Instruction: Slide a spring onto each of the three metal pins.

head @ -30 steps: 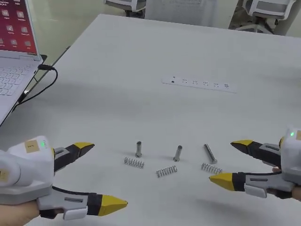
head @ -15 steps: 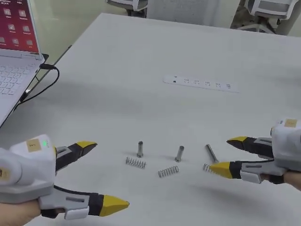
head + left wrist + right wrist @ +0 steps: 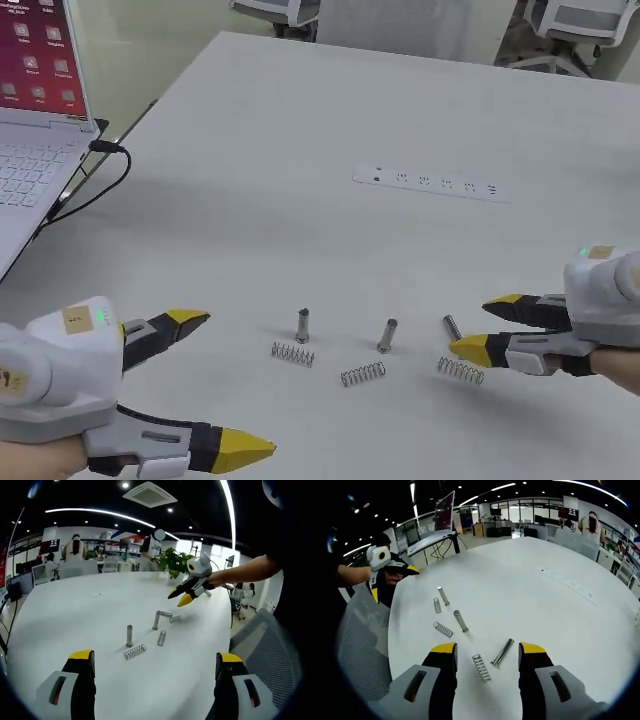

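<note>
Three short metal pins sit near the front of the white table [image 3: 300, 120]: the left pin [image 3: 303, 325] and the middle pin [image 3: 387, 335] stand upright, and the right pin [image 3: 452, 327] lies down. A loose spring lies in front of each: left spring [image 3: 292, 353], middle spring [image 3: 362, 374], right spring [image 3: 460, 370]. My right gripper [image 3: 482, 325] is open and low beside the right pin. In the right gripper view that pin [image 3: 502, 652] and its spring [image 3: 481, 667] lie just ahead of my right gripper [image 3: 488, 649]. My left gripper [image 3: 222, 385] is open wide, left of the pins, holding nothing.
An open laptop [image 3: 30, 120] with a black cable [image 3: 95, 185] stands at the table's left edge. A white power strip [image 3: 432, 185] lies across the middle, beyond the pins. Office chairs [image 3: 575, 25] stand past the far edge.
My right gripper has moved left and forward to the lying right pin, and its jaws have narrowed. The left gripper has barely moved. The pins and springs have stayed put.
</note>
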Demonstrator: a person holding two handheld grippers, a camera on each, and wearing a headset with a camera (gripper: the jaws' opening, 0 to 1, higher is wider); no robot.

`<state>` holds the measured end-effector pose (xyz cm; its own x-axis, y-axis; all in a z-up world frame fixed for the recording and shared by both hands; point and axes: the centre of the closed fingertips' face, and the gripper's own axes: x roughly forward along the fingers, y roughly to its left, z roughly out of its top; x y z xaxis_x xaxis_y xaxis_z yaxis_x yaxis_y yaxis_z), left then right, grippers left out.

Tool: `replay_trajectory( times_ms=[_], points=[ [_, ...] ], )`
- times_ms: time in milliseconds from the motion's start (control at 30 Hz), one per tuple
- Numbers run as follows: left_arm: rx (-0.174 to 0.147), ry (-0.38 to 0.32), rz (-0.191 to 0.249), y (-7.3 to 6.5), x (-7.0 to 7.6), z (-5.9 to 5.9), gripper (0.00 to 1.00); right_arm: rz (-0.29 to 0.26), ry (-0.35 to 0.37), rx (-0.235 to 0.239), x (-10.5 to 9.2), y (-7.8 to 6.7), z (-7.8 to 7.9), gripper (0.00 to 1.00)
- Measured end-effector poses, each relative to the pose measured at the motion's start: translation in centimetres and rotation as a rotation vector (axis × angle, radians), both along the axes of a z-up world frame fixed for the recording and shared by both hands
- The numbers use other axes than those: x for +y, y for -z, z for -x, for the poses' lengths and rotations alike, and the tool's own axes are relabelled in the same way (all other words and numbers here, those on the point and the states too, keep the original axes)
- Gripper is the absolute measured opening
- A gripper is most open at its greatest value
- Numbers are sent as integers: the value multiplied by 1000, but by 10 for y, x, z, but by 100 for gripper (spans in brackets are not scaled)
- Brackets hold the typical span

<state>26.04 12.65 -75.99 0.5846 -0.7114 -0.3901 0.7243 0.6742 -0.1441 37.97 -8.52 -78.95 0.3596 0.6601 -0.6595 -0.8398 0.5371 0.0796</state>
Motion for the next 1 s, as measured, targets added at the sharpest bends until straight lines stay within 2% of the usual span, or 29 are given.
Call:
replay_trajectory(
  times_ms=[333,433,667,800,933,1000],
  points=[
    [14,29,-24,4,-3,5,97,27,10,25,7,7,-16,46],
    [16,30,-29,6,-4,5,96,56,23,43,8,14,-21,41],
    [20,15,-24,6,-1,4,95,83,57,111,7,22,-27,33],
    [26,8,-18,7,0,5,94,103,81,148,5,29,-28,23],
    [32,10,-18,10,-1,7,94,110,113,195,3,37,-27,19],
    [33,8,-15,10,-1,8,94,110,119,200,3,39,-27,18]
  ],
)
